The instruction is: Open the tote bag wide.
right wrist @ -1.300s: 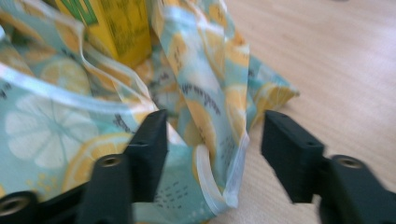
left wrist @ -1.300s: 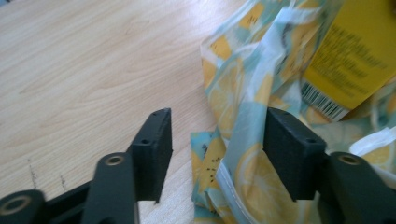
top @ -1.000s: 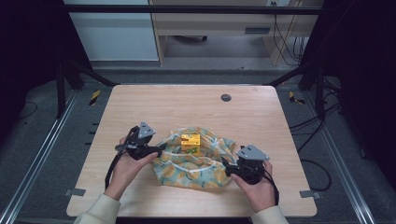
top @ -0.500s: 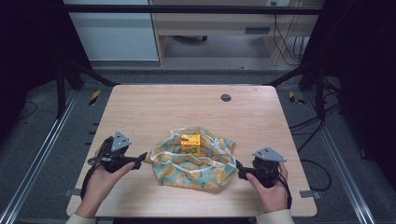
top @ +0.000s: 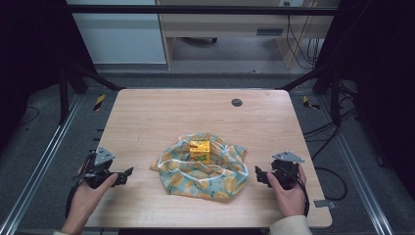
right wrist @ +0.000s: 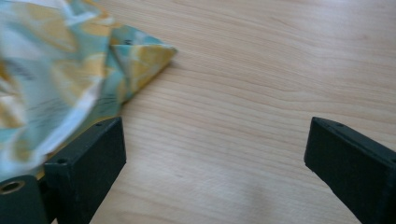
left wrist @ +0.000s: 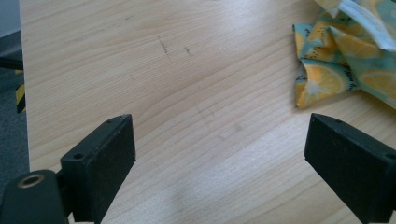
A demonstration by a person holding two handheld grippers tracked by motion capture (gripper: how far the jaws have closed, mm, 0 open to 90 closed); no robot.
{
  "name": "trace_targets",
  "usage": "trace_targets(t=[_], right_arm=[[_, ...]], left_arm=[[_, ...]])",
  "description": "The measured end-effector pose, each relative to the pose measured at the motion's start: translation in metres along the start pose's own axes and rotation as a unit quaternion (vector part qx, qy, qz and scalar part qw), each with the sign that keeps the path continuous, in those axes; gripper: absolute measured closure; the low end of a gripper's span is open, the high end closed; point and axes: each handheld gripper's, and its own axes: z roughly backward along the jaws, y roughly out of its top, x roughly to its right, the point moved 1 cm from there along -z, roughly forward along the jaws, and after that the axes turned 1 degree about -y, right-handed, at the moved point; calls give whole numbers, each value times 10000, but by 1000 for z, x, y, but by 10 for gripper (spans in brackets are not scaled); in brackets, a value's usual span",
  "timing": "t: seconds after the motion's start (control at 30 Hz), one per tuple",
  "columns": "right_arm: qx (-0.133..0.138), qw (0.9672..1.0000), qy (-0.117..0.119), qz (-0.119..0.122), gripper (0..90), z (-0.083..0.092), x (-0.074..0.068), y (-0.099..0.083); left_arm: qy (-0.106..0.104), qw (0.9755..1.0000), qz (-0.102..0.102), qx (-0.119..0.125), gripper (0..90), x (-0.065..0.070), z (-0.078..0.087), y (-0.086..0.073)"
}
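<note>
A teal cloth (top: 203, 171) printed with orange slices lies crumpled at the middle of the wooden table (top: 161, 117). A small yellow box (top: 199, 150) sits on it. My left gripper (top: 128, 172) rests well to the left of the cloth, pointing at it. Its jaws have just been opening and stand wide over bare wood (left wrist: 222, 140), with the cloth's corner (left wrist: 327, 74) ahead to the right. My right gripper (top: 258, 176) sits just off the cloth's right edge. Its jaws have also just been opening, with nothing between them (right wrist: 217, 140). The cloth (right wrist: 70, 70) lies beside its left jaw.
A round dark grommet (top: 237, 102) sits in the table's far part. Metal rails (top: 44, 161) run along both sides of the table, and cables (top: 328, 132) trail on the floor at the right. A white cabinet (top: 117, 34) stands beyond the far edge.
Both grippers were at the cloth's edges a second ago. They have let go and drawn outward, the left farther than the right. The cloth has settled flat around the box.
</note>
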Motion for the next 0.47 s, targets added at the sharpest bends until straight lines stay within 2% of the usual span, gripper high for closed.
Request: trace_targets(t=[0.07,0.2,0.27,0.37,0.47], right_arm=[[-42,9999,-63,-68,87,-3,4,1],[-95,9998,-56,-142,90,-3,7,-1],[-166,9997,-13,-160,90,-4,5,-2],[-292,9996,17,-49,92,-6,3,-4],[-282,9996,49,18,94,-6,0,-5]], left_arm=[[-25,10000,92,0,83,-2,-4,-4],[-28,9999,-20,-106,81,-2,-7,-6],[-19,10000,37,-84,81,-2,-8,-7],[-26,9999,26,-160,81,-2,-9,-9],[-39,9997,-31,-228,80,0,-10,-10]])
